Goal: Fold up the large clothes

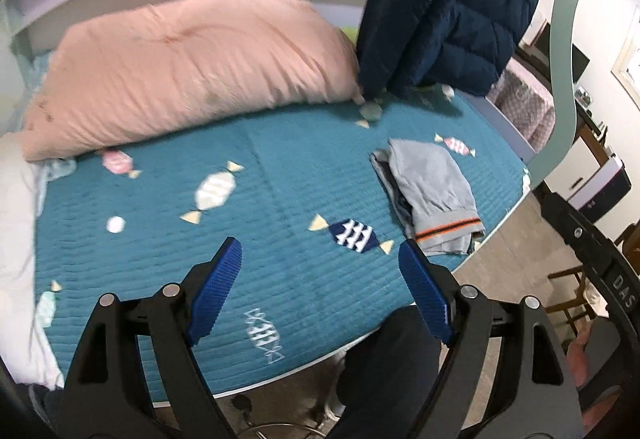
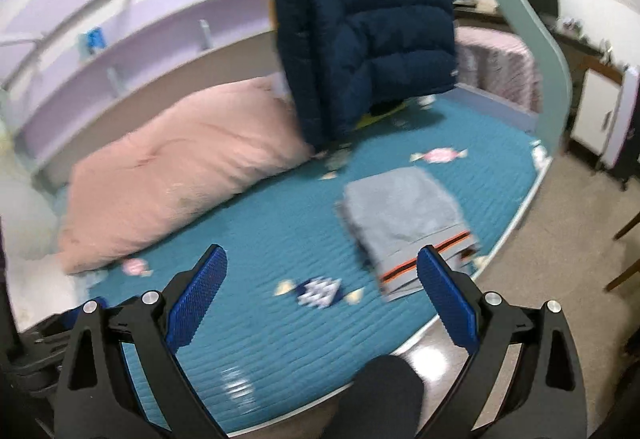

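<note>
Reading "DAS" on black strap; left gripper, right gripper jaws wide, empty.

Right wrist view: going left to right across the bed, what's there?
Pink quilt → navy puffer jacket hanging down at the back → folded grey garment with orange stripe near the bed's right edge. Both blue pads of the right claw stand wide apart, nothing between them.
</note>
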